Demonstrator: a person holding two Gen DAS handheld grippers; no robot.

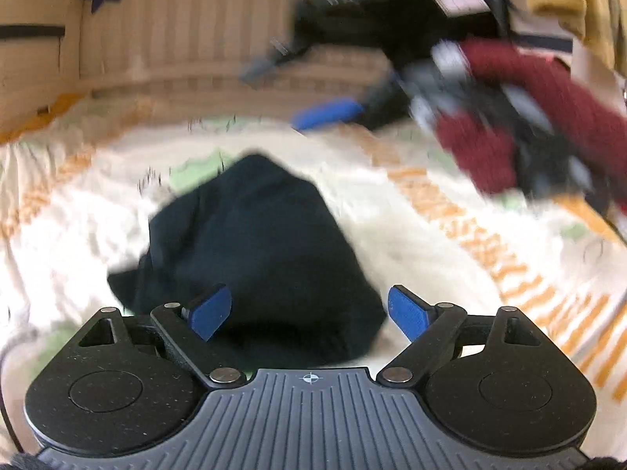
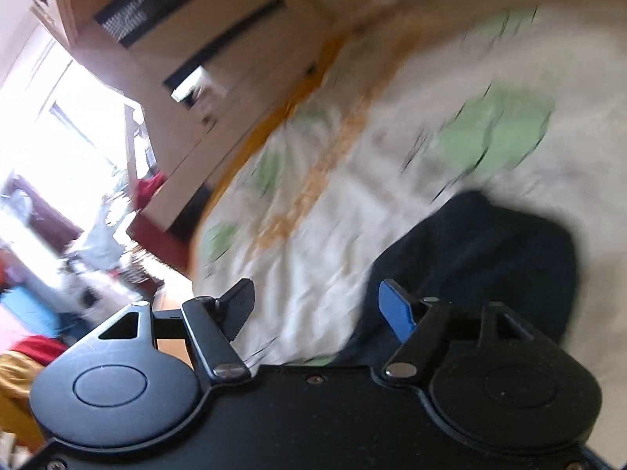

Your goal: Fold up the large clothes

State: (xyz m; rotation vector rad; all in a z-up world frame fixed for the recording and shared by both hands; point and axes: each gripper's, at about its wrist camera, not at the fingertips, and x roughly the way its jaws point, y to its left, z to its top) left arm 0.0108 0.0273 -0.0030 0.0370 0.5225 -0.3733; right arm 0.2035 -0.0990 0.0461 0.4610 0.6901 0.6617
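Both my left gripper (image 1: pixel 309 309) and right gripper (image 2: pixel 315 307) hang released; the folded navy garment (image 1: pixel 258 250) lies just ahead, so I'd approach its edges low.

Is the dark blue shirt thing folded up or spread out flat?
Bunched up, not spread flat. The dark garment sits as a compact lump on the patterned bedsheet. Whether it is neatly folded, the blur hides. Both tongs are open.

The dark navy garment (image 1: pixel 258 250) is soft, matt cloth. It lies on a bed sheet (image 1: pixel 423 243) of crumpled, matt printed cotton-like fabric. The left hand-held gripper (image 1: pixel 309 309) is matt, finely speckled black plastic with ribbed grey housing, shiny metal pivot pins and smooth blue finger pads (image 1: pixel 211 311). The headboard (image 1: pixel 176 39) looks like pale ribbed wood.
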